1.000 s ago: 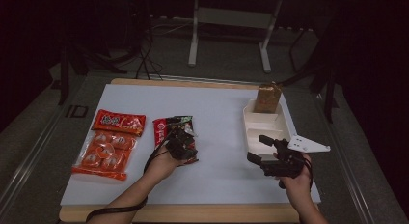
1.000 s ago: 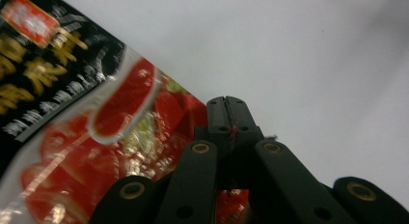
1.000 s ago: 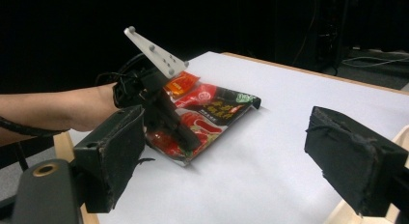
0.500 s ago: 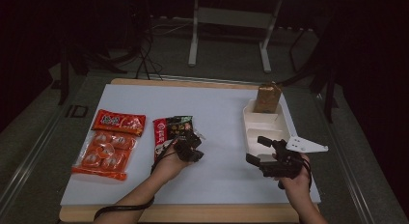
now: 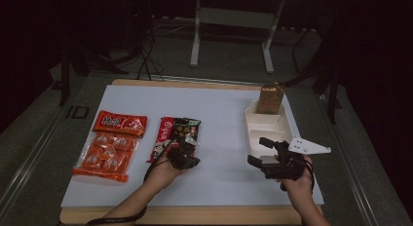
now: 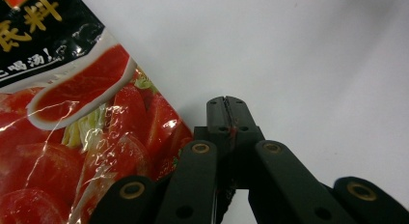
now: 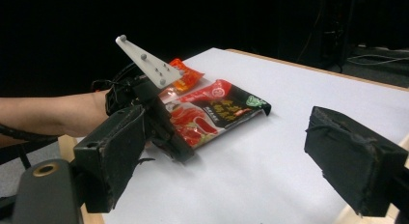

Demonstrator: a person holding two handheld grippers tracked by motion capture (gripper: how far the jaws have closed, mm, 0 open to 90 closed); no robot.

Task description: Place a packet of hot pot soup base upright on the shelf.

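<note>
A red and black soup-base packet (image 5: 178, 131) with tomato pictures lies flat on the white table sheet. My left gripper (image 5: 187, 155) rests at its near end. In the left gripper view the left gripper (image 6: 226, 105) has its jaws pressed together on the bare sheet, with the packet (image 6: 87, 132) lying against their left side. I see nothing between the pads. My right gripper (image 5: 257, 151) hovers near the white tray (image 5: 285, 131), and the right gripper (image 7: 236, 161) stands wide open and empty. That view also shows the packet (image 7: 217, 108) and the left gripper (image 7: 159, 118) farther off.
A brown carton (image 5: 270, 98) stands at the tray's far end. A red packet (image 5: 119, 122) and an orange bag of round snacks (image 5: 104, 153) lie at the left. Metal stand legs (image 5: 197, 36) rise beyond the table's far edge.
My left gripper has slid a little toward the person, down the packet's near end. The packet and the right gripper have stayed where they were.
</note>
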